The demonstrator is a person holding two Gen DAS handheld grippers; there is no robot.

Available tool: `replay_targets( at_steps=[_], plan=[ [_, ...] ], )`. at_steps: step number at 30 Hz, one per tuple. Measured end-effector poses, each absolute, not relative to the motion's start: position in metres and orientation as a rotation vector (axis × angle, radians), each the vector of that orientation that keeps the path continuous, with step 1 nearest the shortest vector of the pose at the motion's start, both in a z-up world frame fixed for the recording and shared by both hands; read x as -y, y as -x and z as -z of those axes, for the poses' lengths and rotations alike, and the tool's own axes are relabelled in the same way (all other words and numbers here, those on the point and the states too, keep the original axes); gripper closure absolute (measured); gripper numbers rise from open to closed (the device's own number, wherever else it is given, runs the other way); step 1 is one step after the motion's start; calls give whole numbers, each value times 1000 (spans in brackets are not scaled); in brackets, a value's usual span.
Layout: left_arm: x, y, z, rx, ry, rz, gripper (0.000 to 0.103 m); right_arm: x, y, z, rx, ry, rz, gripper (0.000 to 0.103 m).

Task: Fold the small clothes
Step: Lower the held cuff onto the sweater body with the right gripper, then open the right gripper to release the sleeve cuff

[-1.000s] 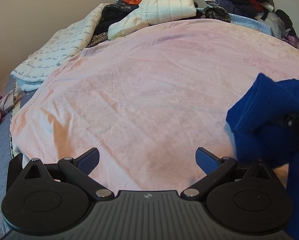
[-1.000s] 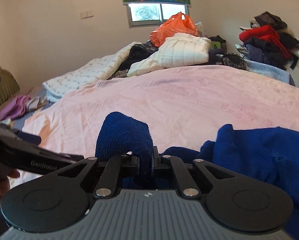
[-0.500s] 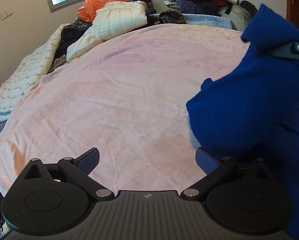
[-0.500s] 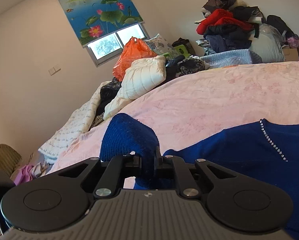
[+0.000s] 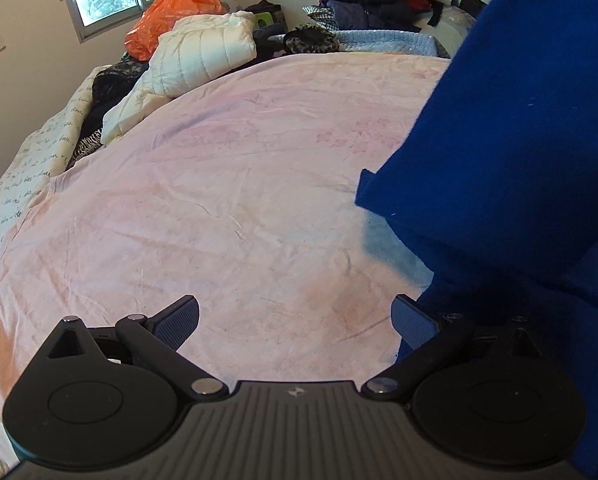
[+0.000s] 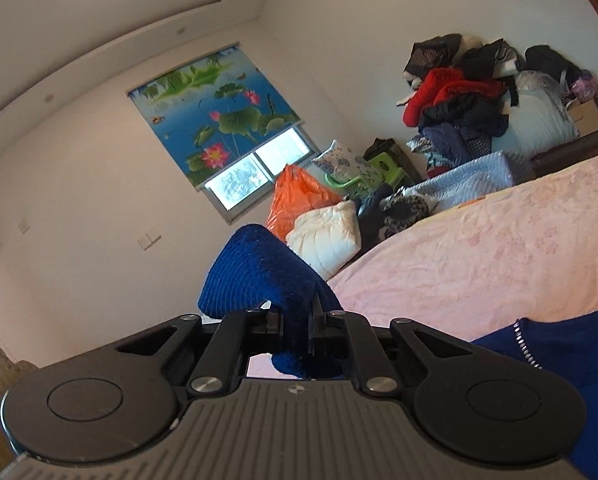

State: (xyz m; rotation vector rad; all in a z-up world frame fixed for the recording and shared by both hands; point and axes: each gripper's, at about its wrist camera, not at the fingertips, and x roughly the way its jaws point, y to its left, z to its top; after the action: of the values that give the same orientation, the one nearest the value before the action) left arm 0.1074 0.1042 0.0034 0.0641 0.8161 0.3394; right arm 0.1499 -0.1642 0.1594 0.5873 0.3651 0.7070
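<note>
Our right tongs (image 6: 299,322) were clamped on a cuff of the blue sweater (image 5: 499,140), lifted above the pink bed cover (image 5: 239,200). Our left tongs (image 5: 295,320) gaped wide, empty (beside the hanging cloth). We judged it best to catch the lower hem and spread it flat.

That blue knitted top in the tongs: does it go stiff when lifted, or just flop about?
Probably floppy: the blue top bends over the shut right tongs and hangs in a loose sheet above the pink bedspread. It looks thick-knit, so likely weighty for its size. The fuzzy surface should grip rather than slip.
</note>
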Motion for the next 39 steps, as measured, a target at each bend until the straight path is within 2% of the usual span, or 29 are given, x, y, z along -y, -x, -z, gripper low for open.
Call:
replay_targets(
  at_steps=[8,16,25,30,32,35,37,39],
  plan=[
    [-97,-111,2,-840,-67,-320,0,236,-159,-127,-361,-644,-478,90],
    [-97,-112,2,-854,-72,-311,0,304,-165,-55,-410,-739,-221,89],
    [-83,-112,7,-866,-102,-281,0,330,-148,23,-511,-837,-88,85],
    [-77,-112,9,-874,-116,-266,0,326,-137,31,-541,-696,44,85],
    [-75,-111,9,-875,-115,-260,0,311,-132,22,-523,-514,120,82],
    [-72,-111,8,-872,-111,-251,0,279,-131,9,-481,-281,126,61],
    [-69,-111,8,-871,-106,-244,0,254,-138,7,-494,-129,99,42],
    [-65,-111,7,-872,-102,-235,0,230,-152,8,-537,23,75,32]
  ],
)
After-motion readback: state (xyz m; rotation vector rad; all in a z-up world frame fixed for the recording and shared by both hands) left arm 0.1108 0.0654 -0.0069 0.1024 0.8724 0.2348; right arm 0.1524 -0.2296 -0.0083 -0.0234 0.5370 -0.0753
